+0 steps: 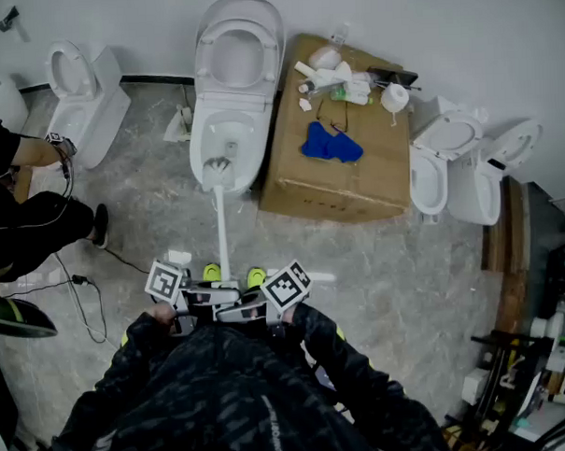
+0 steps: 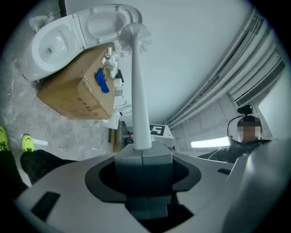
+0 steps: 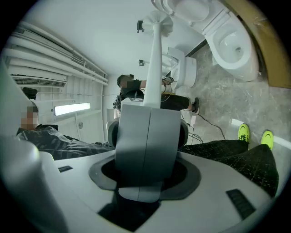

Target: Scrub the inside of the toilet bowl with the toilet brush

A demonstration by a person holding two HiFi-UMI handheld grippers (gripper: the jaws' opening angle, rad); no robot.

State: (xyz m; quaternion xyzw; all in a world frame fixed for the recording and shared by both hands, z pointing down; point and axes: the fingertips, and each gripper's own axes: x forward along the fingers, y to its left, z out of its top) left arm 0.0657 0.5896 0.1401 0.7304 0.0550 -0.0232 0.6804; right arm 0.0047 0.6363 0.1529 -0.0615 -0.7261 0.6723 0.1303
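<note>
The white toilet stands ahead of me with its lid up. A long white toilet brush runs from my hands toward it. Its bristle head is over the front of the bowl, and the gripper views show the head held in the air above the rim, not down inside. My left gripper and right gripper are side by side at the near end of the handle. The left gripper is shut on the handle. The right gripper is also shut on the handle.
A cardboard box stands right of the toilet, with a blue cloth and bottles on top. More toilets stand at the left and the right. A person sits at the left, with a cable on the floor.
</note>
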